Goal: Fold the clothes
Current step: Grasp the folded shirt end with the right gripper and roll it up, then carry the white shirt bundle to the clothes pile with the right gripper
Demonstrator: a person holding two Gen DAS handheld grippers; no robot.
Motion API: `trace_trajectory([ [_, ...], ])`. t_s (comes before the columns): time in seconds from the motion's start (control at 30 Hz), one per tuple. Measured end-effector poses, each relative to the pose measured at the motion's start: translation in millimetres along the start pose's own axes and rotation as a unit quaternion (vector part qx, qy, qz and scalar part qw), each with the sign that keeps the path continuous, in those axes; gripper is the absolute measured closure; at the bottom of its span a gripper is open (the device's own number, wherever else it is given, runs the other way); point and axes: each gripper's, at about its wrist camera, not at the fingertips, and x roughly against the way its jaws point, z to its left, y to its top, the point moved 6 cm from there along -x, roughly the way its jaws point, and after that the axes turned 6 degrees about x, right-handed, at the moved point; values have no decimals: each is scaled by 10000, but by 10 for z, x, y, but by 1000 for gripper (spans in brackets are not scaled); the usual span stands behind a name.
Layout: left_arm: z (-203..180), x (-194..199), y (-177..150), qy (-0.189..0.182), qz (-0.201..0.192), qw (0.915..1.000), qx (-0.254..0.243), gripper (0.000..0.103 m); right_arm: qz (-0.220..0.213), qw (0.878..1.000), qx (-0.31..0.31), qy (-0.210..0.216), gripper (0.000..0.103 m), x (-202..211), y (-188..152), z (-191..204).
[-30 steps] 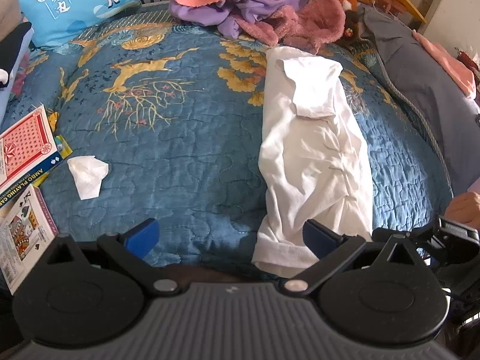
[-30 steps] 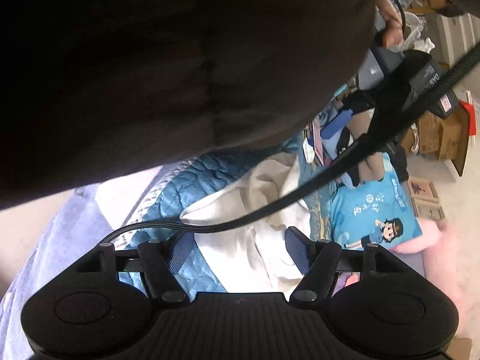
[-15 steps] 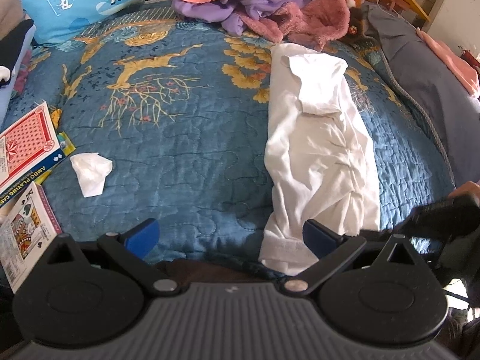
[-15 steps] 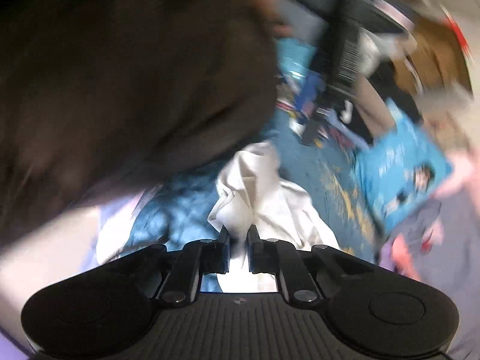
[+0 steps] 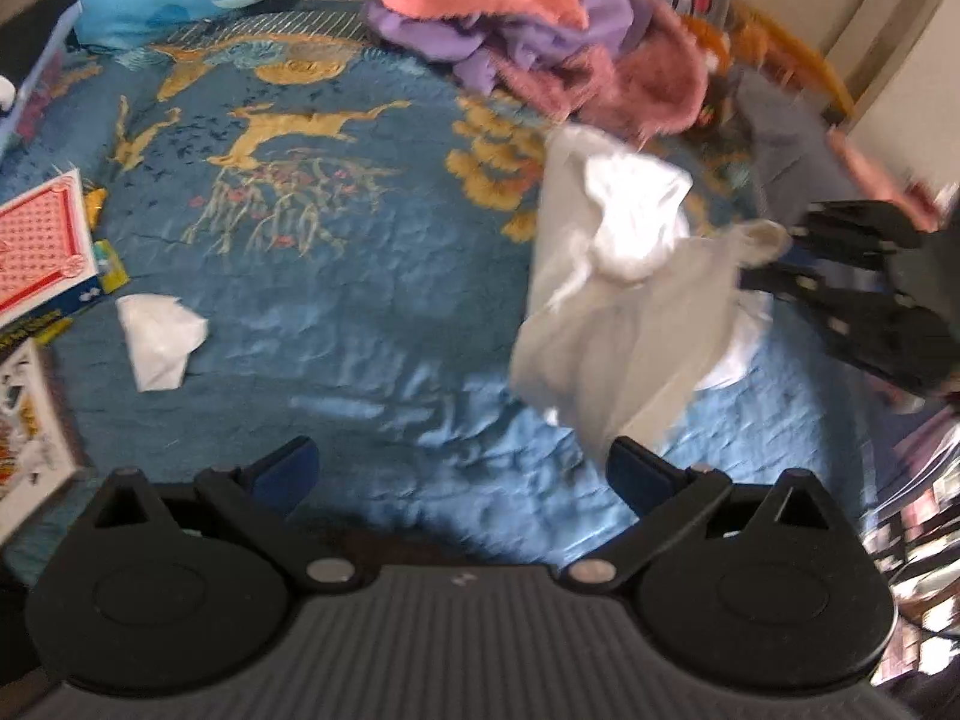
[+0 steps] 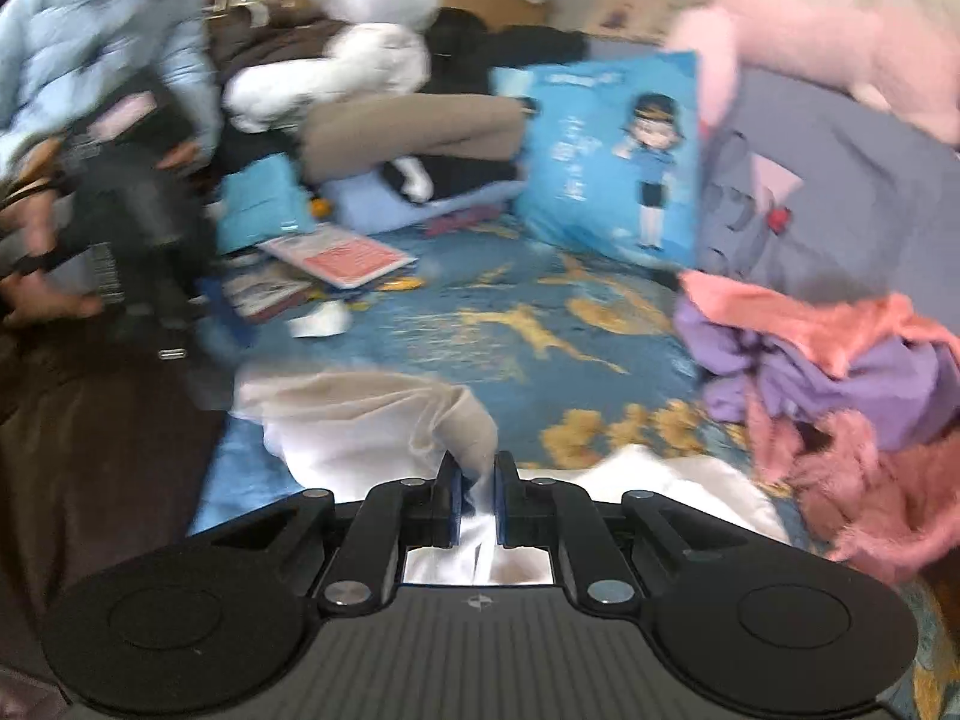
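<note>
A white garment lies lengthwise on the blue quilt, its near end lifted off the bed. My right gripper is shut on that end of the white garment, a fold of cloth bunched between its pads. In the left wrist view the right gripper comes in from the right edge and holds the cloth up over the garment's middle. My left gripper stands open low over the quilt's near edge, with nothing between its fingers; the hanging cloth is just beyond its right finger.
A heap of pink and purple clothes sits at the far end of the quilt. A crumpled tissue and card boxes lie at the left. A blue cartoon pillow leans at the back. A person in a light-blue jacket sits beyond.
My right gripper closed on the garment's near end, rolled over and lifted it up and across the garment. The garment's near half now hangs off the quilt. My left gripper barely moved.
</note>
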Motion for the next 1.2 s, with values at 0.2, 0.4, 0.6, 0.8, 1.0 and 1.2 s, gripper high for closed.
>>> trace_trajectory([
  [0.2, 22, 148, 132, 113, -340, 9993, -66, 0, -36, 9926, -1007, -681, 93, -51, -77, -768],
  [0.4, 49, 64, 147, 162, -222, 9996, -75, 0, 140, 9609, -2318, -1509, 93, -129, -437, -1468],
  [0.6, -58, -44, 109, 199, -93, 9994, -284, 0, 386, 9241, -3425, -1651, 93, -356, -807, -1711],
  [0.8, -52, -135, 72, 224, 44, 9994, -269, 0, 290, 8381, -5092, -1936, 62, -346, -1180, -1887],
  [1.0, -48, -143, 64, 230, 65, 9994, -269, 0, -88, 8270, -4985, -2597, 64, 38, -1072, -1872],
  [1.2, -115, -169, 56, 232, 100, 9991, -352, 0, -201, 8971, -3762, -2308, 62, 122, -678, -1263],
])
